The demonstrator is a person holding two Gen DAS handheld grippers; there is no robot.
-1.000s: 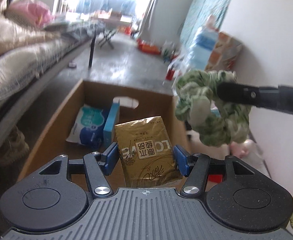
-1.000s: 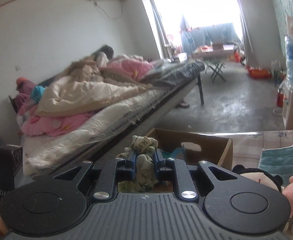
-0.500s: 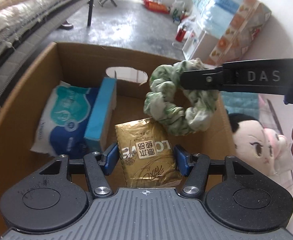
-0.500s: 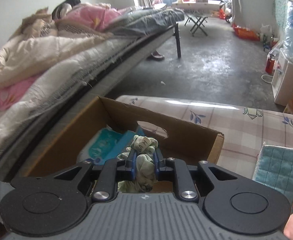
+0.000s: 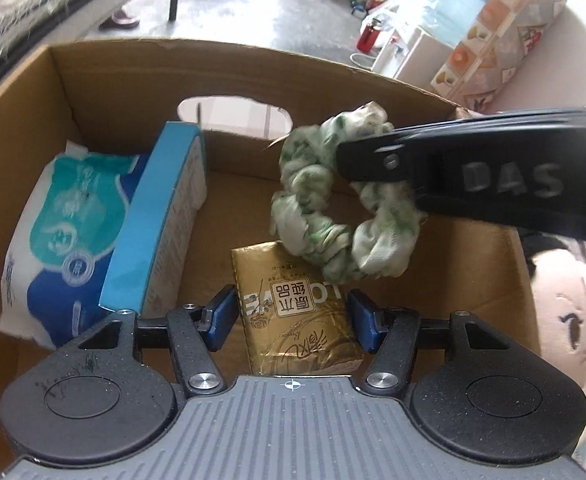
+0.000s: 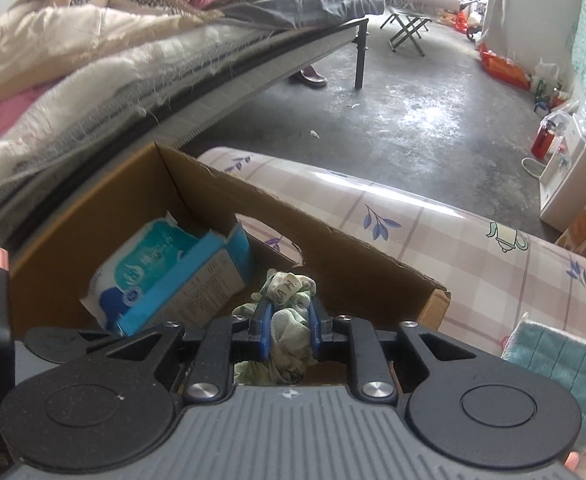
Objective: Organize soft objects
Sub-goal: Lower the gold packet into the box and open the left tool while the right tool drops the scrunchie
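Note:
My left gripper [image 5: 291,320] is shut on a gold tissue packet [image 5: 293,304] and holds it inside the cardboard box [image 5: 133,76]. My right gripper [image 6: 287,330] is shut on a green and white scrunchie [image 6: 289,320]; in the left wrist view the scrunchie [image 5: 321,216] hangs over the box, just above the gold packet, with the right gripper's black body [image 5: 473,172] reaching in from the right. A blue and white tissue pack [image 5: 61,224] and a blue carton [image 5: 161,216] lie at the box's left side.
The box stands on a checked tablecloth [image 6: 433,232]. A plush doll [image 5: 569,320] lies right of the box, and a teal cloth [image 6: 561,360] lies by it. A bed with quilts [image 6: 93,48] runs along the left. Concrete floor lies beyond.
Both grippers have dropped toward the box. The gold packet is now lower inside it, and the scrunchie has moved from beside the box's right wall to over its inside.

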